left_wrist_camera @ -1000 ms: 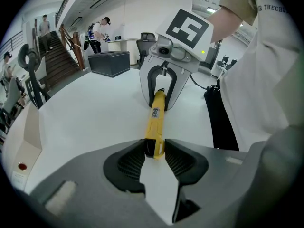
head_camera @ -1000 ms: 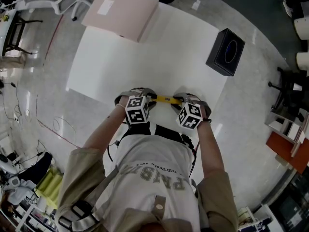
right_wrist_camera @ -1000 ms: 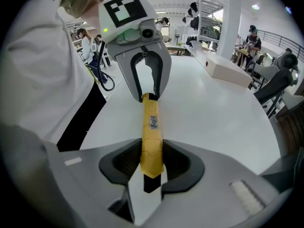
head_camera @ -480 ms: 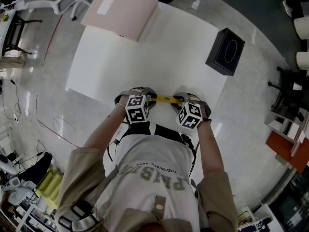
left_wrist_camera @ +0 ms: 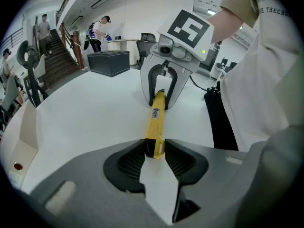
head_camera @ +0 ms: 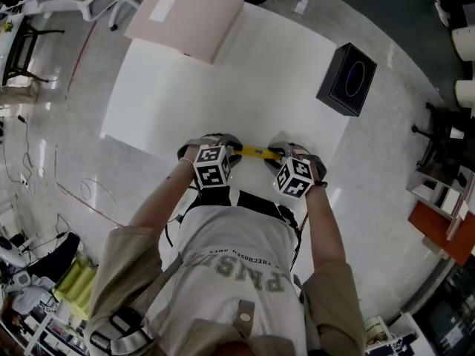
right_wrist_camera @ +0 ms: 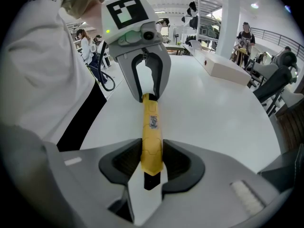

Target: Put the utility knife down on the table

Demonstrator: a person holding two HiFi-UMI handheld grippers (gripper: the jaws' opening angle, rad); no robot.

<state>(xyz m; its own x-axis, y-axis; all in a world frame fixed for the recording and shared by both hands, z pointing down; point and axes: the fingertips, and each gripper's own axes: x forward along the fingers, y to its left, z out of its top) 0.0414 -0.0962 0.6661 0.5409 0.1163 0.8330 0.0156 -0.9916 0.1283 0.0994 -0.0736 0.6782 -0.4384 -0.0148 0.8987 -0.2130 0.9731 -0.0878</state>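
A yellow utility knife (head_camera: 254,152) hangs level between my two grippers, over the near edge of the white table (head_camera: 223,80). My left gripper (head_camera: 225,150) is shut on one end of it; in the left gripper view the pads press the knife's (left_wrist_camera: 156,120) yellow butt at my left gripper (left_wrist_camera: 155,149). My right gripper (head_camera: 279,154) is shut on the other end; in the right gripper view the knife (right_wrist_camera: 152,127) runs between the pads of my right gripper (right_wrist_camera: 152,161), its dark tip poking out behind them. Each gripper view shows the opposite gripper clasping the far end.
A flat pinkish box (head_camera: 185,17) lies on the table's far left corner. A black box (head_camera: 347,78) stands on the floor to the right of the table. Chairs and shelves ring the room, and people stand far off.
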